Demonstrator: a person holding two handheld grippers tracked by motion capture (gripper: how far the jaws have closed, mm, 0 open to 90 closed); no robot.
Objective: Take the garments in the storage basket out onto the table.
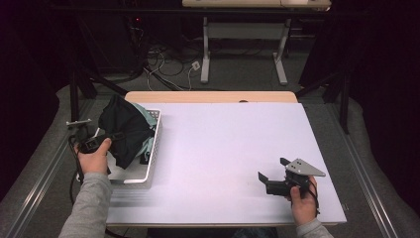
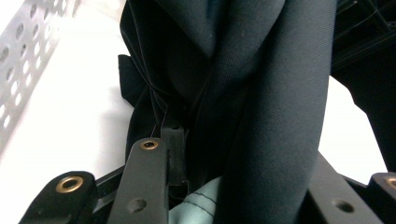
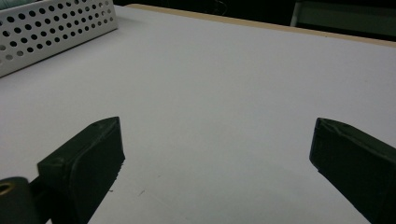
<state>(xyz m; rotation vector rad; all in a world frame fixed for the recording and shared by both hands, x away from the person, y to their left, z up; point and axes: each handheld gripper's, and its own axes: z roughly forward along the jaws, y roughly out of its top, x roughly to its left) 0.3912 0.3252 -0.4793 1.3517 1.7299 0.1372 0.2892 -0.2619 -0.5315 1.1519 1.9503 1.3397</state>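
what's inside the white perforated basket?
The basket holds a dark garment, bunched, gripped by the left gripper, with pale teal fabric under it. Anything deeper is covered by the cloth.

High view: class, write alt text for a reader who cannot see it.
The left tongs grip dark cloth heaped in a white perforated basket at the table's left. The right tongs rest open on the bare white table.

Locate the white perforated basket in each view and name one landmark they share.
High view: white perforated basket at the left table edge, holding dark cloth.
Left gripper view: its holed wall at upper left.
Right gripper view: upper left corner.
Shared landmark: the white tabletop.
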